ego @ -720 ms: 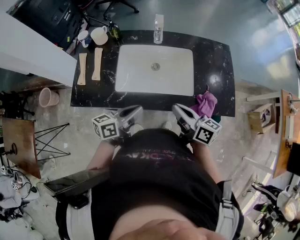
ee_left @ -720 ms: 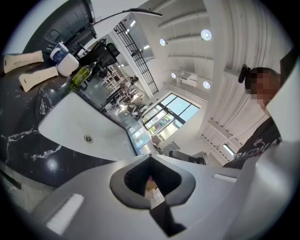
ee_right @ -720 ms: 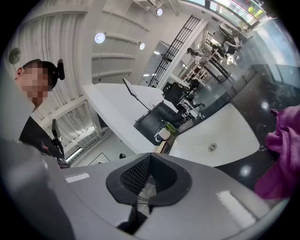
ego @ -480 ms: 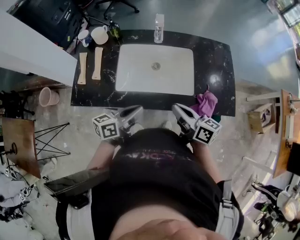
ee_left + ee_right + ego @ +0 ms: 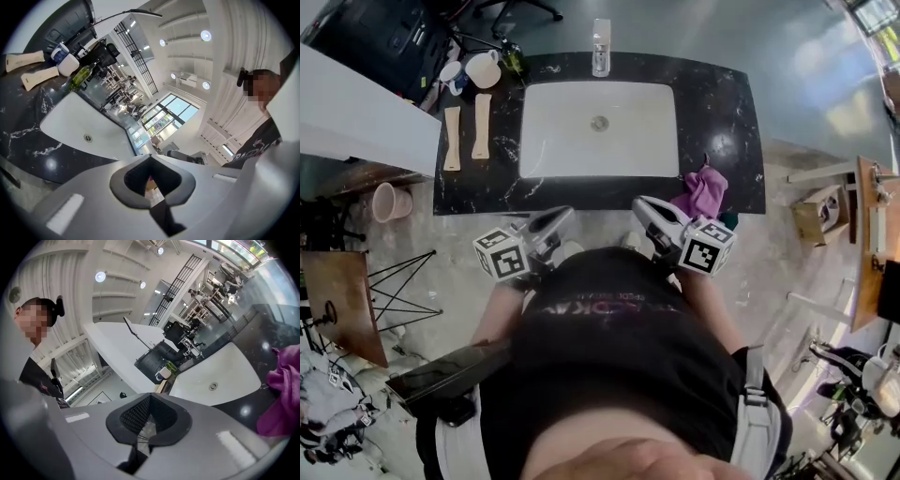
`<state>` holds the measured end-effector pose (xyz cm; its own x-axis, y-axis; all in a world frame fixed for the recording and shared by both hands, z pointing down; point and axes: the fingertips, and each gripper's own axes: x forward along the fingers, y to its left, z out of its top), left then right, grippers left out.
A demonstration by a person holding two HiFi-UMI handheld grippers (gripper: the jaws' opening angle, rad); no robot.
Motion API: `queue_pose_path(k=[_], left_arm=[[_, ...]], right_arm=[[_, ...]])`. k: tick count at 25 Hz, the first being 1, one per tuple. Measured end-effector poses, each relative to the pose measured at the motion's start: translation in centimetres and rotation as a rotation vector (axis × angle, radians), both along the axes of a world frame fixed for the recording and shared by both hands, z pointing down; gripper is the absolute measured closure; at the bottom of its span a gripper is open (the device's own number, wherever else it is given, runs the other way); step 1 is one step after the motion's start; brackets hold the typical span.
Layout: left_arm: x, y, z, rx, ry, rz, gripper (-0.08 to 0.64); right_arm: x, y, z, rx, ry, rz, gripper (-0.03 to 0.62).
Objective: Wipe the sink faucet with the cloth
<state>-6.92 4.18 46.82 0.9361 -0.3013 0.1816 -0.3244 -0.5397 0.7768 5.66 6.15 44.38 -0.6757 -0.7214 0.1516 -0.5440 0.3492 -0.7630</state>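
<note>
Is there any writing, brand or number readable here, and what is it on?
Person's black shirt: a line of print, upside down and too blurred to read.
The cube on the left gripper and the cube on the right gripper: square patterns only, no words.
Nothing else legible.

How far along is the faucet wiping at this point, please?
Nothing looks done yet. In hand: nothing; the left gripper and right gripper are both shut and empty, short of the counter. The purple cloth lies at the counter's front right edge. Remaining: grasp it, reach the faucet beyond the sink, wipe.
</note>
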Motion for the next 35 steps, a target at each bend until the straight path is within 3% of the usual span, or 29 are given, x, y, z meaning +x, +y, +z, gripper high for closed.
queue_pose_path(k=[5,9,12,14,16,19,24,26,28,29,30,35], left_arm=[[0.3,0.2,0.4,0.0,0.01,-0.006,0.568],[0.9,0.5,0.5,-0.003,0.011,0.015,0.568],[1.0,0.7,0.6,-0.012,0.003,0.025,0.567],[1.2,0.9,0.8,-0.026,0.004,0.03,0.568],[1.4,1.1,1.0,-0.037,0.007,0.04,0.568],[1.6,1.4,1.3,-0.047,0.011,0.053,0.567],[1.4,1.7,1.5,-0.047,0.033,0.058,0.567],[0.9,1.6,1.6,-0.059,0.021,0.051,0.568],[0.3,1.6,1.8,-0.068,0.016,0.039,0.568],[0.0,1.5,1.8,-0.066,0.024,0.033,0.568],[-0.2,1.5,1.8,-0.062,0.035,0.028,0.568],[-1.8,1.0,1.6,-0.056,0.036,0.011,0.567]], right_arm=[[2.1,-0.2,0.7,-0.01,0.033,0.062,0.577],[10.0,0.4,2.8,-0.086,0.271,0.247,0.502],[18.7,1.6,5.5,-0.226,0.454,0.418,0.456],[23.0,2.8,8.3,-0.345,0.517,0.464,0.44],[24.6,3.2,10.7,-0.429,0.512,0.448,0.409],[23.8,2.4,12.6,-0.475,0.534,0.372,0.347],[22.1,1.7,16.2,-0.544,0.83,0.234,0.292],[22.1,1.6,16.8,-0.533,0.982,0.204,0.309],[22.1,1.5,16.8,-0.518,1.065,0.181,0.323],[22.3,1.5,16.8,-0.518,1.076,0.179,0.347],[22.6,1.5,16.8,-0.521,1.078,0.18,0.41],[23.5,1.3,16.2,-0.522,1.011,0.23,0.472]])
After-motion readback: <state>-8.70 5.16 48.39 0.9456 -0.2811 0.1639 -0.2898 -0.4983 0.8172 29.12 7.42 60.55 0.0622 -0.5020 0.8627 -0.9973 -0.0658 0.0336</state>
